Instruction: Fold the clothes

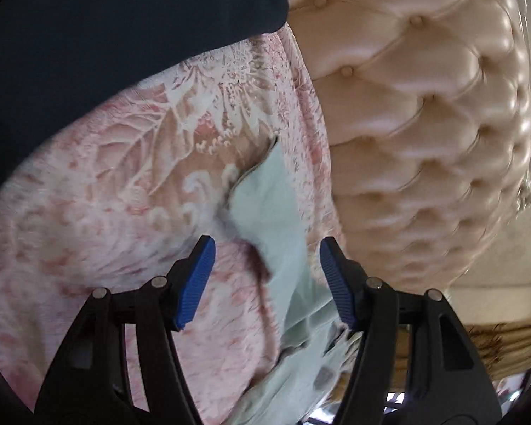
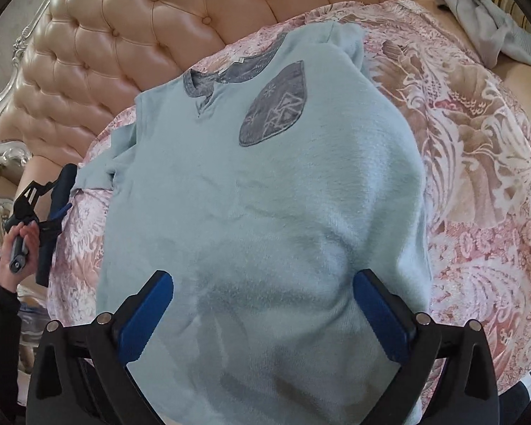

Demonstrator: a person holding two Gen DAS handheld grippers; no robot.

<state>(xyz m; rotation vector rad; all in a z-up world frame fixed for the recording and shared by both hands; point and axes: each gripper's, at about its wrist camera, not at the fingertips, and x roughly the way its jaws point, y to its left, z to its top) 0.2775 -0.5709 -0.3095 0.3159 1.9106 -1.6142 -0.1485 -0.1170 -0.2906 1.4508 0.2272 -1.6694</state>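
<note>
A light blue fleece sweater (image 2: 265,177) lies spread flat, front up, on a pink lace bedspread (image 2: 478,177), its collar toward the headboard and a grey leaf-shaped patch (image 2: 274,102) on the chest. My right gripper (image 2: 263,276) hovers over the sweater's lower body, jaws wide open and nothing pinched. At the left edge of the bed, my left gripper (image 2: 66,191) sits by the sweater's sleeve. In the left wrist view the sleeve (image 1: 265,194) runs between the open blue pads (image 1: 198,283) of the left gripper (image 1: 267,244); the pads do not press it.
A tufted beige headboard (image 1: 424,106) rises right behind the bed. A dark navy cloth (image 1: 106,17) fills the upper left of the left wrist view. Another pale grey garment (image 2: 492,28) lies crumpled at the bed's far right. A hand (image 2: 21,244) holds the left gripper's handle.
</note>
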